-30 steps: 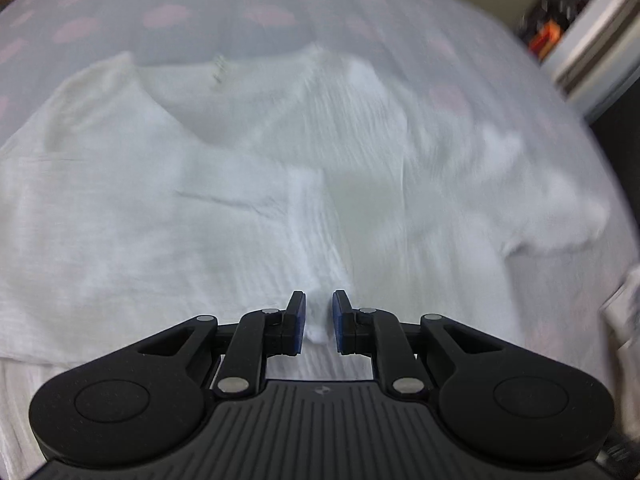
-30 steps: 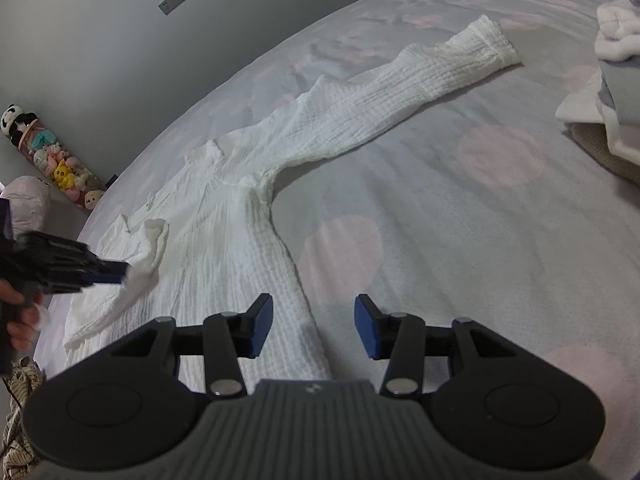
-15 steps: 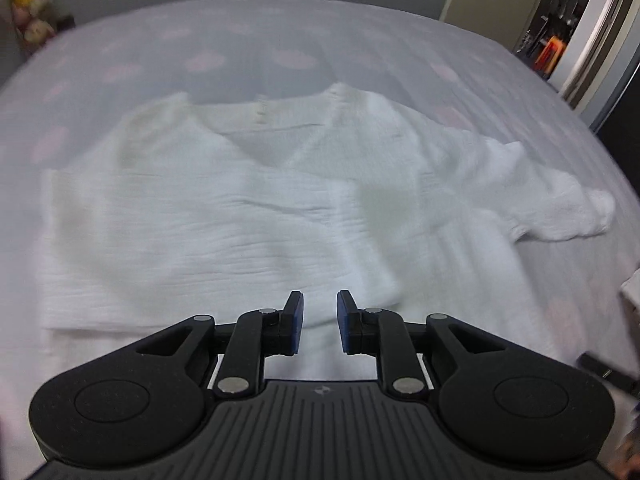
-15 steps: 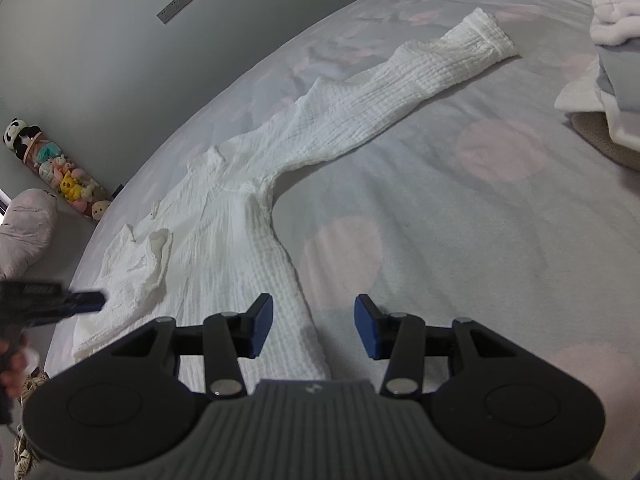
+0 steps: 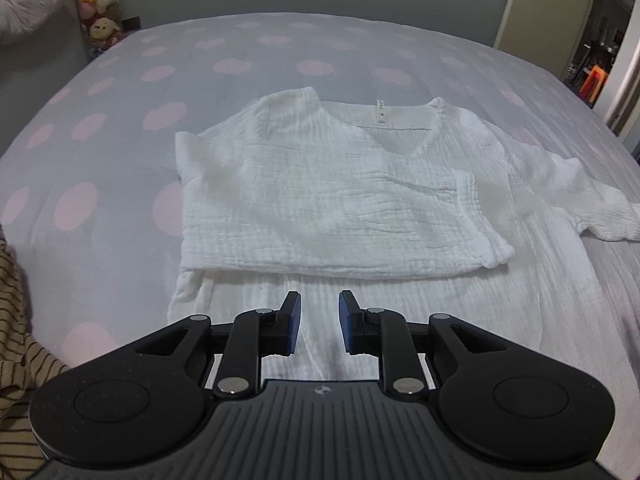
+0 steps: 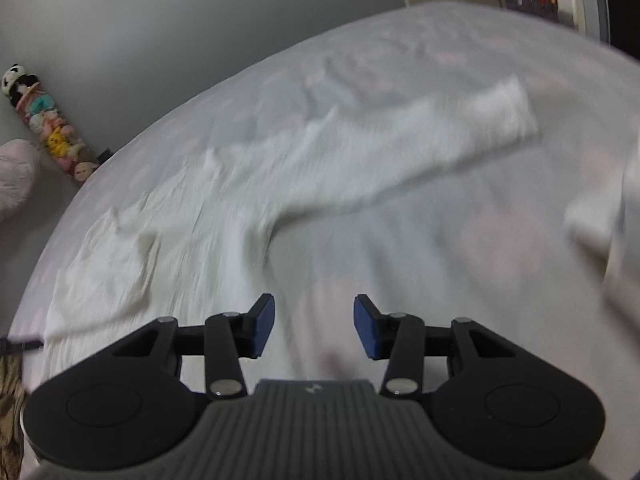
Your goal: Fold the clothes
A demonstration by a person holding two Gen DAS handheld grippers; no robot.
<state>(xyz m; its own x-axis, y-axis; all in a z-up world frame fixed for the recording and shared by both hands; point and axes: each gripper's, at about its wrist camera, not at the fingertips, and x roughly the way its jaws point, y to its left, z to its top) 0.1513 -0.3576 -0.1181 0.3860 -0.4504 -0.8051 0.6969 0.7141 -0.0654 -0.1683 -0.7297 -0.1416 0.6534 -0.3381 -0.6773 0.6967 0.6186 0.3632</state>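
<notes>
The white garment lies flat on the dotted bedsheet, directly ahead of the left gripper. Its neckline and label sit at the end farthest from the tongs.

Left gripper: the jaws stand slightly apart with nothing between them. They hover over the lower body of the garment, just short of the folded edge.

Right gripper: the jaws stand wide apart and hold nothing. This view is blurred. The unfolded sleeve extends ahead and to the right of the tongs; the garment body lies ahead to the left.

Progress, as judged from the pictures:
- Done: one sleeve is folded across the chest. It forms a flat band whose cuff end lies ahead and right of the left tongs.
- Not done: the other sleeve lies stretched out on the sheet, unfolded.
- Not done: the lower body of the garment is not yet folded up toward the neckline.

The task appears to be in an early stage. A striped cloth lies to the left of the left gripper, untouched.
</notes>
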